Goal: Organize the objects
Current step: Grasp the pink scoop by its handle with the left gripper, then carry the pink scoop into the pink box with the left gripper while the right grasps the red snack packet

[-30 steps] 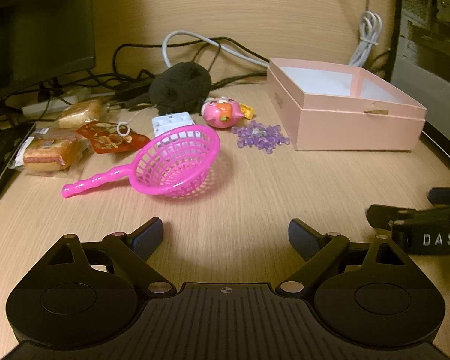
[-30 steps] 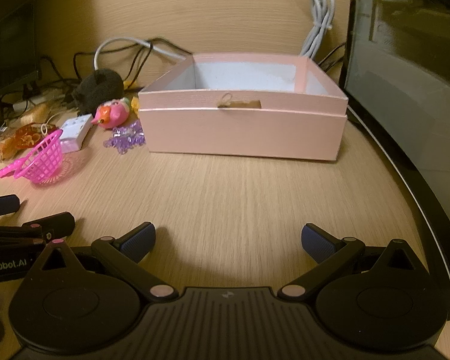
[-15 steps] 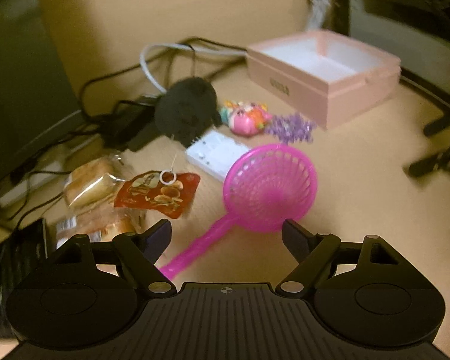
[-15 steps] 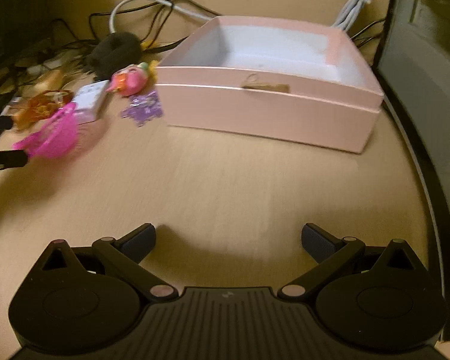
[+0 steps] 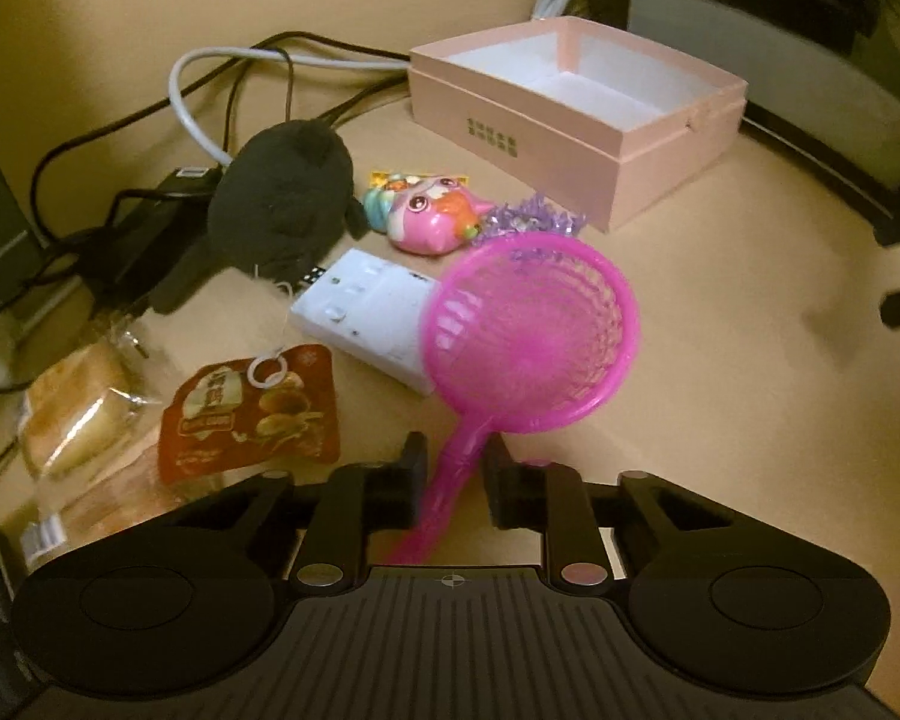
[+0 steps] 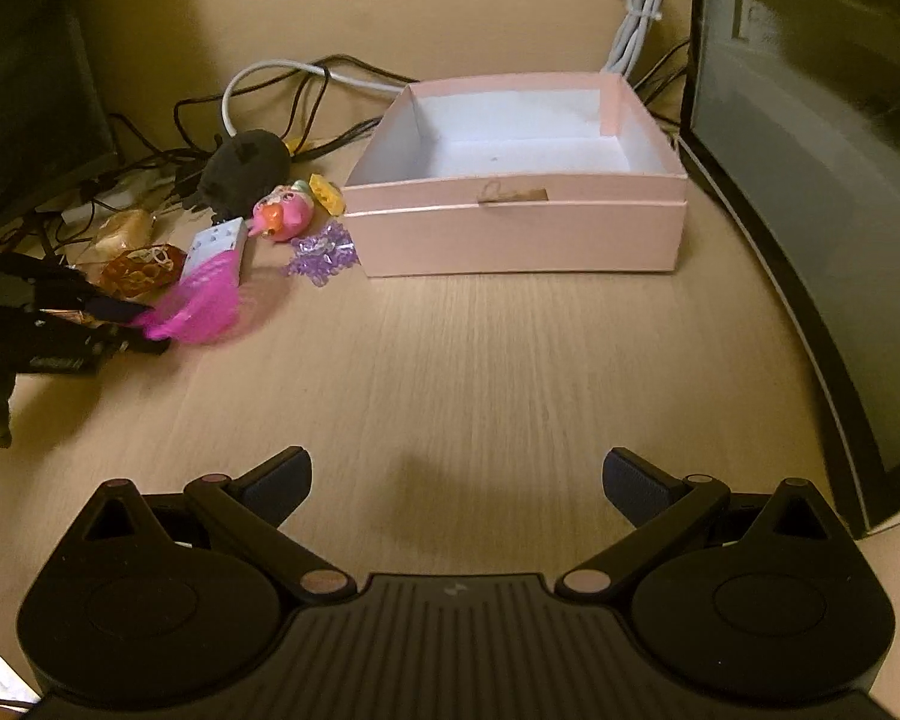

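My left gripper (image 5: 453, 483) is closed on the thin handle of the pink strainer (image 5: 534, 336); both fingers press it from the sides. The strainer's basket points forward, and its rim overlaps the white adapter (image 5: 366, 315) in my view. Beyond it lie the pink fish toy (image 5: 432, 219) and the purple beads (image 5: 534, 219), then the pink box (image 5: 576, 114), with nothing inside it. My right gripper (image 6: 456, 480) is wide apart above the bare table (image 6: 510, 372), holding nothing, near the box front.
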The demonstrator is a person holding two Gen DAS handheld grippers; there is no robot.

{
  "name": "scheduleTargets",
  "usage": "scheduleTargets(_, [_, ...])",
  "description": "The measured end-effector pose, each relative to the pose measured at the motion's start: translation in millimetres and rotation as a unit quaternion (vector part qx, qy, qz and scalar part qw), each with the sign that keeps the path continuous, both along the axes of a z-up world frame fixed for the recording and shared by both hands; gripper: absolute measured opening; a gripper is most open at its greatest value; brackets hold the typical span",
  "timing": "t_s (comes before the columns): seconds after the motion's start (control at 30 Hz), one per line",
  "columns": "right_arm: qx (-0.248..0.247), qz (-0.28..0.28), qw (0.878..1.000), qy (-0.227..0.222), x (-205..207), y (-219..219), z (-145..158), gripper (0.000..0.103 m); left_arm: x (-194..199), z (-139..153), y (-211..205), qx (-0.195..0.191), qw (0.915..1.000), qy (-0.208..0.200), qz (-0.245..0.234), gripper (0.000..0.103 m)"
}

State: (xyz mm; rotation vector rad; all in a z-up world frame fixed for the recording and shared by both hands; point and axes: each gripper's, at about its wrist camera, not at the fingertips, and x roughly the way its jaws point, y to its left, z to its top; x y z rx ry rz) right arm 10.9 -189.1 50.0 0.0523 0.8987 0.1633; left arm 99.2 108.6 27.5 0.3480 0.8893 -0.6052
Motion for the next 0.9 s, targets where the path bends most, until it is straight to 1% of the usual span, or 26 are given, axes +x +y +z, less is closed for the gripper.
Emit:
scheduleTargets(0.07, [0.0,-0.006,1.0,-0.009,-4,2,4,0.103,-1,2,-1,-0.014,0.9998,0.006,0.009,0.018])
scheduleTargets(0.1, [-0.001,-0.009,1.0,-0.016,-4,3,6,0.103,-4,3,-1,-0.028,0.9994,0.005,0.018,0.016])
scheduleTargets(0.13, [-0.002,-0.012,1.0,-0.022,-5,3,7,0.103,-7,5,0,-0.041,0.9986,0.002,0.032,0.015])
scheduleTargets(0.2, [-0.014,-0.014,0.999,-0.039,-3,7,8,0.103,-15,9,6,-0.075,0.9939,0.003,0.081,0.015])
scheduleTargets(0.3, [-0.023,0.001,0.999,-0.046,5,16,8,0.103,-34,14,17,-0.116,0.9806,-0.002,0.158,0.015])
scheduleTargets(0.4, [-0.027,0.036,0.998,-0.049,16,33,7,0.103,-59,19,30,-0.147,0.9617,-0.009,0.231,0.015])
scheduleTargets(0.47, [-0.033,0.064,0.996,-0.051,25,50,6,0.103,-75,20,42,-0.158,0.9507,-0.009,0.267,0.015])
scheduleTargets(0.57, [-0.035,0.12,0.99,-0.057,43,85,7,0.103,-97,23,65,-0.166,0.9387,-0.007,0.302,0.015])
scheduleTargets(0.63, [-0.034,0.164,0.983,-0.072,54,114,11,0.103,-112,29,84,-0.162,0.9312,-0.013,0.326,0.015])
scheduleTargets(0.67, [-0.037,0.188,0.978,-0.082,59,130,12,0.103,-120,32,96,-0.163,0.9253,-0.016,0.342,0.015])
scheduleTargets(0.73, [-0.045,0.243,0.964,-0.102,69,164,14,0.103,-133,40,115,-0.165,0.9136,-0.023,0.371,0.015])
scheduleTargets(0.77, [-0.048,0.273,0.954,-0.113,74,180,13,0.099,-141,45,126,-0.166,0.9068,-0.028,0.386,0.015])
scheduleTargets(0.8, [-0.058,0.301,0.944,-0.125,79,199,12,0.089,-148,49,135,-0.167,0.9005,-0.033,0.4,0.015])
scheduleTargets(0.83, [-0.074,0.321,0.934,-0.135,82,215,9,0.083,-155,53,144,-0.168,0.8942,-0.037,0.413,0.015])
scheduleTargets(0.9, [-0.12,0.357,0.913,-0.156,87,247,0,0.064,-169,59,161,-0.173,0.8823,-0.044,0.436,0.015])
